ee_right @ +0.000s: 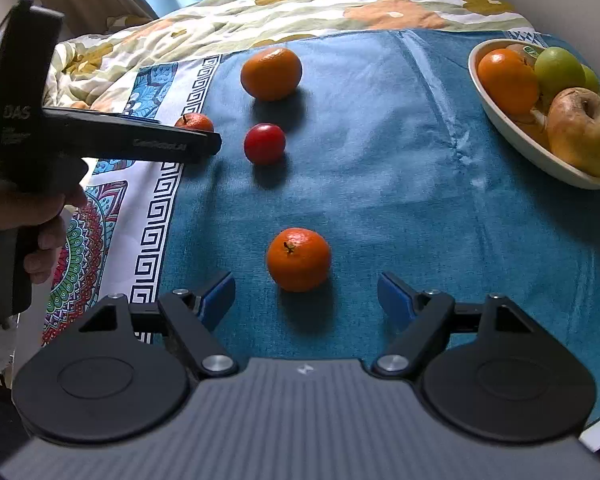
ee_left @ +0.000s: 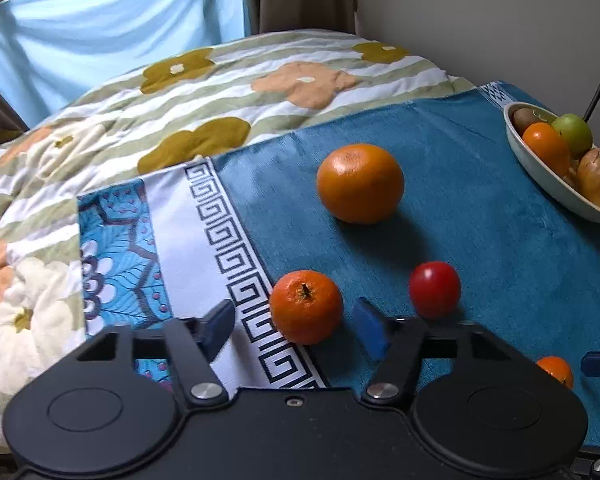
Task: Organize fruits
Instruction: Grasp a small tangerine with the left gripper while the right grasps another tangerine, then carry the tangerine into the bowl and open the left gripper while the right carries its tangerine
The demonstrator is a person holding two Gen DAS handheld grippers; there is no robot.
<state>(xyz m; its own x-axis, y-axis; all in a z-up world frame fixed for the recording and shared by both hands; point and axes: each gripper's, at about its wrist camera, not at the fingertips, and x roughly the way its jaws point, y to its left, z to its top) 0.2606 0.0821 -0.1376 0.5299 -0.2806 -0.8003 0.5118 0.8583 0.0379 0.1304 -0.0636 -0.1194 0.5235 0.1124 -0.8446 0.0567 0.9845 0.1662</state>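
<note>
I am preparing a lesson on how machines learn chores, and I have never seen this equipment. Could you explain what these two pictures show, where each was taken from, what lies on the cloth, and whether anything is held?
No robot here: a person holds two black hand-held grippers with blue finger pads, each carrying a forward-looking camera. One picture looks along the left gripper, the other along the right gripper, which also sees the person's hand gripping the left tool.

On the teal cloth lie a large orange, a small red round fruit and two small stemmed tangerines: one between the left pads, one just ahead of the right pads. A cream oval bowl already holds fruit.

Nothing is held; both grippers are open.
</note>
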